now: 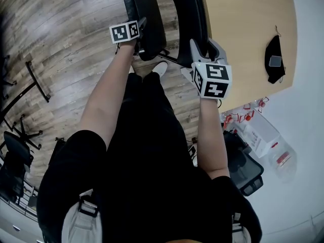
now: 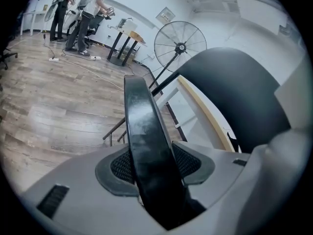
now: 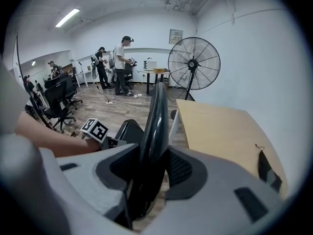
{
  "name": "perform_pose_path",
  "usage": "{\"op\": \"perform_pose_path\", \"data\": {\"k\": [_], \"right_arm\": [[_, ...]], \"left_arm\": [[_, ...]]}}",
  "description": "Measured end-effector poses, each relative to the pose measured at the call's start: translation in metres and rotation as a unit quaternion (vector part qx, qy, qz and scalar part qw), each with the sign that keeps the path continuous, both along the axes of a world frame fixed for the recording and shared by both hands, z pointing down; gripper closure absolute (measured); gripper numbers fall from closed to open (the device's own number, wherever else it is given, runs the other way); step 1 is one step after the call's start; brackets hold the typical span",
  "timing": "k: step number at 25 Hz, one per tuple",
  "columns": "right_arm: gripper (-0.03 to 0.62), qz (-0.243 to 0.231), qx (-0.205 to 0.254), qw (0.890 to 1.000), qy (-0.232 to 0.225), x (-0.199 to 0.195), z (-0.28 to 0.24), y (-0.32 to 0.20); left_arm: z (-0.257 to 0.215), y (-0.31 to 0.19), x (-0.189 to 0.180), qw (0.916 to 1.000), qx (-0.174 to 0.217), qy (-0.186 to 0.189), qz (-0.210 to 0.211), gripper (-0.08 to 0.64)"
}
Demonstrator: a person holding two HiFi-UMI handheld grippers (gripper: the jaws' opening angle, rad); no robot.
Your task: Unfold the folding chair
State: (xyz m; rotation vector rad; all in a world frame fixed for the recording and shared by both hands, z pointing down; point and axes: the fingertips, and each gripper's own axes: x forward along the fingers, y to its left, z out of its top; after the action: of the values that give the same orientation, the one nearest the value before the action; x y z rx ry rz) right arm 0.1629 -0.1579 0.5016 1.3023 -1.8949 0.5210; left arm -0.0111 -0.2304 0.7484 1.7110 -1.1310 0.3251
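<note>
Black plastic folding chair [image 1: 148, 15] stands on wood-plank floor [image 1: 66, 44], left of light wooden table [image 1: 243, 34]. Left gripper [image 1: 142, 29] fingers [image 2: 117, 166] pinch its left panel edge. Right gripper [image 1: 205, 49] fingers [image 3: 182, 173] pinch the right panel edge.

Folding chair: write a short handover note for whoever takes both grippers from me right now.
Left gripper: shut on the edge of the folding chair's left-hand panel.
Right gripper: shut on the edge of the right-hand panel, next to the wooden table.
Chair: stands on the wood floor in front of the person, between the two grippers.
Done: both grips are set, and the panels stand apart, so the chair looks partly open.
Left: probably spread the panels until the seat lies flat, then release.
</note>
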Motion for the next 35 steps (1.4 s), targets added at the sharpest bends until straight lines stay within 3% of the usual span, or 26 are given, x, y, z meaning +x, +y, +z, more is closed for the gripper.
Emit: {"op": "perform_pose_path", "data": {"k": [9, 35], "right_arm": [[0.436, 0.013, -0.016, 1.0, 0.007, 0.005, 0.016, -0.002], [0.417, 0.036, -0.051, 0.998, 0.029, 0.018, 0.075, -0.014]], "left_arm": [[0.028, 0.015, -0.05, 0.9996, -0.012, 0.025, -0.01, 0.341], [0.123, 0.042, -0.152, 0.9885, -0.025, 0.149, 0.012, 0.328]]}}
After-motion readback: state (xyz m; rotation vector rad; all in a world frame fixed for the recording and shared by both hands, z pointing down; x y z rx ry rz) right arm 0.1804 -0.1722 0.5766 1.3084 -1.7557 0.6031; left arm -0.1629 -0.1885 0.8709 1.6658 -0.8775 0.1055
